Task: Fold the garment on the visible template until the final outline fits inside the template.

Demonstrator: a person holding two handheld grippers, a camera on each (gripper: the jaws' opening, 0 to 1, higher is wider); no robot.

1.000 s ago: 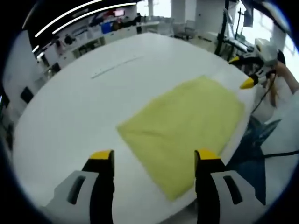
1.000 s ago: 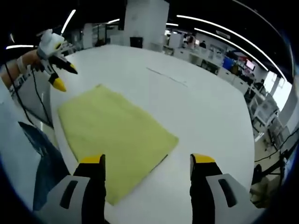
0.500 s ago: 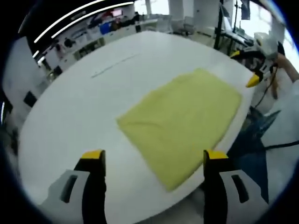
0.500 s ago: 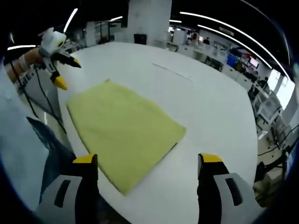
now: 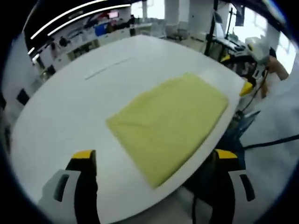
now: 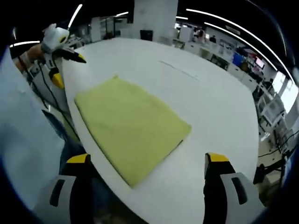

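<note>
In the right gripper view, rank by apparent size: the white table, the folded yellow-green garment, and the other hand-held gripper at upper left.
1. Round white table, largest.
2. Folded yellow-green cloth garment, lying flat on the table.
3. Left hand-held gripper with yellow-tipped jaws, smallest, though it is farther from the camera, so it may look smaller than it is.

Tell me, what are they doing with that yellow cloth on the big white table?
A person is working with a hand-held gripper in each hand. The yellow cloth lies folded into a flat rectangle near the edge of the white table. Neither gripper is touching it: the left hand-held gripper and the right hand-held gripper are both open and held off the table's edge, above the cloth's level. The folding looks about done, though no template outline can be made out around the cloth.
</note>
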